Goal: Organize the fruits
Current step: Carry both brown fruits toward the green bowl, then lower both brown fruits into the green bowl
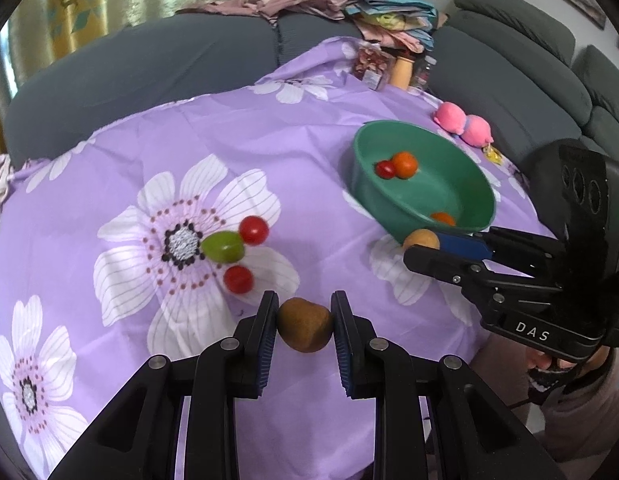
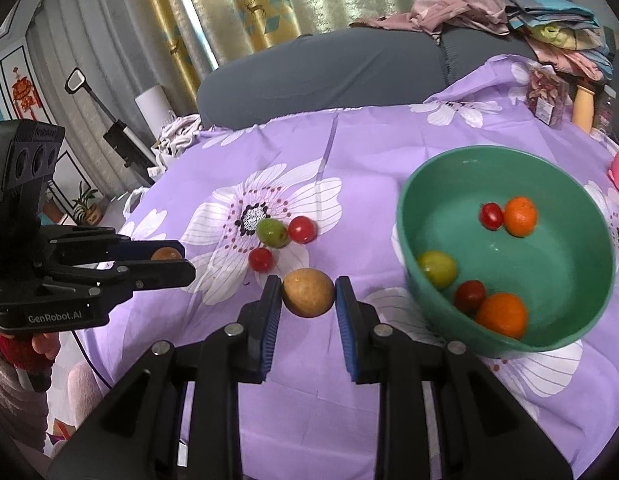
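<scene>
**Helper:** What are your tongs doing right now?

**Me:** Each pair is pinching a round fruit. My left gripper (image 1: 304,326) is clamped on a brown fruit (image 1: 305,325), pads on its two sides. My right gripper (image 2: 308,295) is clamped on a paler tan fruit (image 2: 308,293) the same way. Both seem to hang just above the purple floral cloth (image 1: 269,140), though I can't tell for sure that they are clear of it.

**Helper:** How do you expect them to handle?

**Me:** Light, I'd judge, with smooth, firm skin, so they could roll or squirt out if squeezed off-centre. I'd keep the pads across the widest part, as they are. The loose ones look softer: a green fruit (image 1: 223,246) with a red tomato (image 1: 253,230) at its 1 o'clock and a second red tomato (image 1: 238,279) at its 5 o'clock. Those want a gentle pinch, or the skin might split.

**Helper:** And the bowl?

**Me:** The green bowl (image 2: 409,216) sits at 3 o'clock from my right tongs, close by. That view looks straight down into it: two oranges, two small red fruits and one green one. My left view sees it from lower down, at 2 o'clock, and its near wall hides most of the contents. That view alone shows the pink plush toy (image 1: 465,124) beyond the bowl.
</scene>
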Motion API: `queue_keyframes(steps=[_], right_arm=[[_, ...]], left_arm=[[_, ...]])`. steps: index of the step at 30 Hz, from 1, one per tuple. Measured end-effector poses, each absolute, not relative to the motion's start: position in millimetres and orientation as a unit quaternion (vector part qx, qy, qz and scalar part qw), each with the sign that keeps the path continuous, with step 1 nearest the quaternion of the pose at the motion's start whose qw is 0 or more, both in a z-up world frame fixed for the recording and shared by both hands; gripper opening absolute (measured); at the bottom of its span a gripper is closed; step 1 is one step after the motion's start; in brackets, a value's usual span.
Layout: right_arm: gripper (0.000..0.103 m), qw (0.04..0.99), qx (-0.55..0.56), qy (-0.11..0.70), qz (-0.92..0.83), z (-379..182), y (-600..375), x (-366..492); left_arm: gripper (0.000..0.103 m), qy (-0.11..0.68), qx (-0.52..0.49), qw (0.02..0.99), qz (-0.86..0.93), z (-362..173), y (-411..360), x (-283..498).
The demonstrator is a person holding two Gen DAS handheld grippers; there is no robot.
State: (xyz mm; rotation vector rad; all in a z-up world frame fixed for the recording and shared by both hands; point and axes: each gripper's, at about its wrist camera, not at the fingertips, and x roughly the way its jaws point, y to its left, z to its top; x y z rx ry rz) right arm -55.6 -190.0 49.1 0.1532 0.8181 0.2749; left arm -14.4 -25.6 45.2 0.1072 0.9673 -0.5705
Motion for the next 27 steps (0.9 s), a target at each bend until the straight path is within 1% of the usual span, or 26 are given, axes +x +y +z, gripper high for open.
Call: queue_keyframes(steps=[27], right_arm=[[0.028, 0.923, 0.107, 0.361, 0.077, 61, -253, -67]], left_arm=[[0.025, 0.426, 0.091, 0.827, -0.354, 72, -121, -1]])
